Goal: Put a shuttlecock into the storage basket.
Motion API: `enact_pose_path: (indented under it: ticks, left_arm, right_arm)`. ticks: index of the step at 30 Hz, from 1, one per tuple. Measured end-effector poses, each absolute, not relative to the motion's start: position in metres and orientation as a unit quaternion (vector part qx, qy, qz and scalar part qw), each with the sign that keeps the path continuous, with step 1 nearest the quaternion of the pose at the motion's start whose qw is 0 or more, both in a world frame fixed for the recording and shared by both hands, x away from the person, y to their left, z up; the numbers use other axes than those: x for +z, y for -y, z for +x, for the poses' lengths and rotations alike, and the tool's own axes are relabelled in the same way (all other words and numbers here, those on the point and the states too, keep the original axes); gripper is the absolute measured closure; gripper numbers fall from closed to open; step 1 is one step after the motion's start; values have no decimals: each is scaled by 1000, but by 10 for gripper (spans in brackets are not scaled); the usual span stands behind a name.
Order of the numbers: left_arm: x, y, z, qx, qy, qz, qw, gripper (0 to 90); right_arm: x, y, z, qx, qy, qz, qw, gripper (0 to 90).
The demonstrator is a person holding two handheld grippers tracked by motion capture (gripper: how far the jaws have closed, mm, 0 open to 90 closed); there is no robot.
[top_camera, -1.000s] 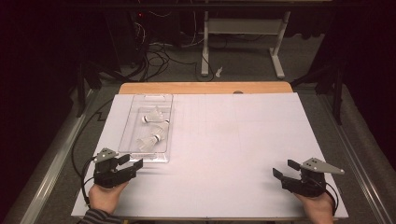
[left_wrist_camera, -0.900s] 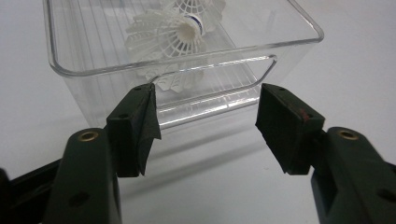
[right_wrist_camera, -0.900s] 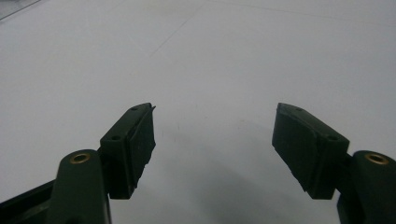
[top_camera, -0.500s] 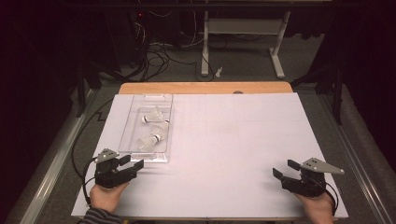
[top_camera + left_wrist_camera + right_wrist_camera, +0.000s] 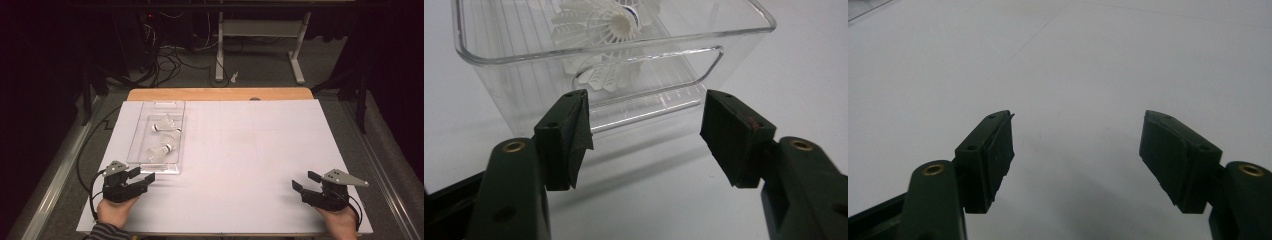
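Note:
A clear plastic box (image 5: 143, 131) lies on the white table sheet at the left, with several white shuttlecocks (image 5: 162, 136) inside. My left gripper (image 5: 142, 176) rests on the sheet just in front of the box's near end, open with nothing between its jaws. In the left gripper view the box (image 5: 739, 50) stands close ahead, a shuttlecock (image 5: 604, 22) showing through its wall, and my left gripper (image 5: 646, 132) gapes wide. My right gripper (image 5: 305, 181) sits open near the front right corner, over bare sheet. The right gripper view shows my right gripper (image 5: 1075, 150) with jaws spread over white sheet.
The white sheet (image 5: 250, 145) covers the wooden table (image 5: 220, 94). Beyond the far edge are a dark floor with cables (image 5: 175, 55) and a white desk frame (image 5: 260, 30). A person's hands hold both grippers at the front edge.

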State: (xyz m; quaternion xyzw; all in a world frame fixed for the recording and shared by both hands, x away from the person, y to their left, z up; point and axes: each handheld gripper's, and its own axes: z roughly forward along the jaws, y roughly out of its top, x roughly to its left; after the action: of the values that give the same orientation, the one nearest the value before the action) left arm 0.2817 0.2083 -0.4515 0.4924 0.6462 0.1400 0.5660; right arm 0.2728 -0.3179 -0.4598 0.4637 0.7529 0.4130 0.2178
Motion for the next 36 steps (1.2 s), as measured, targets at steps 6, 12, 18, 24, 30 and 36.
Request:
enact_pose_path:
  ticks: [6, 12, 18, 24, 30, 36]
  left_arm:
    - [-453, -207, 281, 138, -644, 496, 566, 368]
    - [-454, -208, 278, 131, -645, 494, 567, 366]
    - [-455, -208, 278, 130, -645, 495, 567, 365]
    - [-457, -207, 278, 127, -644, 498, 566, 365]
    - [-458, -207, 278, 124, -647, 498, 563, 358]
    - [-458, -207, 278, 124, -647, 500, 563, 357]
  right_arm:
    - [-460, 318, 273, 413, -752, 465, 217, 305]
    - [-460, 318, 273, 413, -752, 465, 218, 305]
    - [-460, 318, 273, 413, -752, 465, 218, 305]
    - [-460, 318, 273, 412, -752, 465, 219, 305]
    - [-459, 318, 272, 414, -752, 462, 222, 305]
    - [-459, 318, 272, 414, -752, 462, 222, 305]
